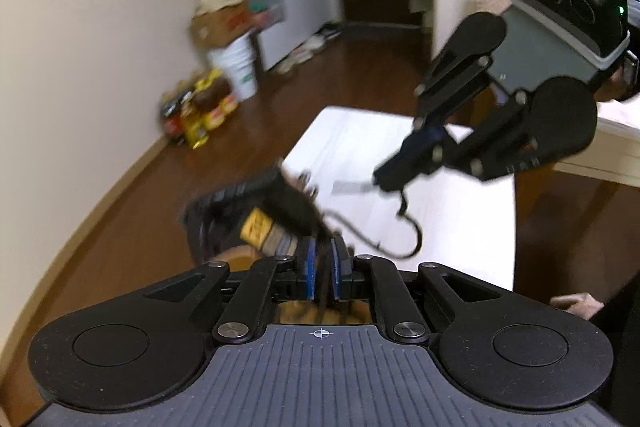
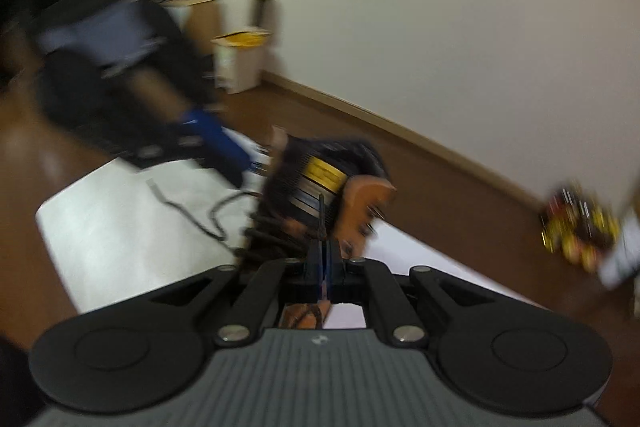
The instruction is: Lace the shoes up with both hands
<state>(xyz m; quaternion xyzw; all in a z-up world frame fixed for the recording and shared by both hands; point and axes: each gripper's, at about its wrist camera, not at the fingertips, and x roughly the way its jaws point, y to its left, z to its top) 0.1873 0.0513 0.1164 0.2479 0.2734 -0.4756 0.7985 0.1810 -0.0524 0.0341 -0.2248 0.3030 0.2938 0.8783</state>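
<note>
I see the white surface [image 1: 440,195] running from centre toward 3 o'clock in the left wrist view, carrying the job. The shoe [image 1: 256,211], dark with a tan upper and yellow label, sits at its 9 o'clock edge, tilted; blur hides whether it rests flat or is lifted.

My left gripper [image 1: 323,259] has its jaws narrow on a dark lace strand near the shoe's throat, I judge to keep that end taut.

My right gripper [image 1: 382,179] at 2 o'clock has its jaws pinched on the other lace [image 1: 412,227] end, whose slack loops down to the shoe.

How many eyelets are threaded, I cannot tell.
</note>
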